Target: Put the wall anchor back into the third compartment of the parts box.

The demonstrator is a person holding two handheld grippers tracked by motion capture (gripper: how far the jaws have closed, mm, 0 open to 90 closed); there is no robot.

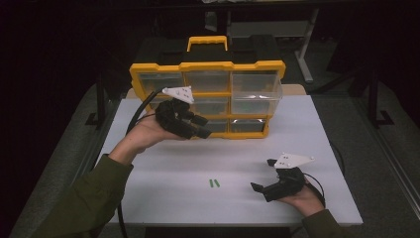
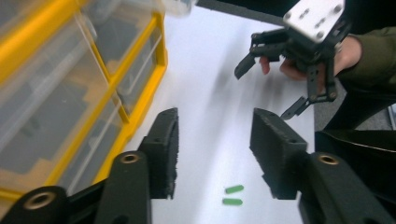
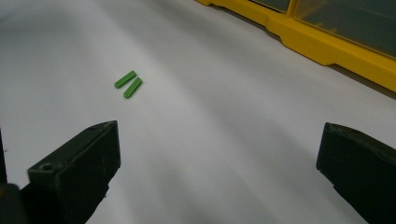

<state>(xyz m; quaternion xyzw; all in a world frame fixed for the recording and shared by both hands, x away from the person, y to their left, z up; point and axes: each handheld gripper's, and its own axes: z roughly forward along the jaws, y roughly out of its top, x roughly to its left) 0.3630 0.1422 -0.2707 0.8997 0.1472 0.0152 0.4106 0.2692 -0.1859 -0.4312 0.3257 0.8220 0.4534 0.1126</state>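
We note a yellow-framed plastic organiser with clear drawers (image 1: pixel 208 94) standing upright at the far side of the white table (image 1: pixel 322 148), its yellow carry handle (image 1: pixel 207 42) on top; the drawer contents are hard to make out through the glare, and the lower-left drawers are hidden in the high view behind the left gripper (image 1: pixel 198 126). We can read no label or writing on it. One clear drawer at the upper right (image 1: pixel 256 91) juts forward of the frame. The left gripper is held above the table just in front of the organiser's lower row; in the left gripper view its jaws stand spread with nothing between them (image 2: pixel 215 154). The right gripper (image 1: pixel 262 176) rests low near the table's front right, jaws wide apart and empty (image 3: pixel 217 158). Two small green strips (image 1: pixel 214 183) lie flat, side by side and parallel, near the front centre of the table, long axes running front to back, between the two grippers and well apart from the organiser.
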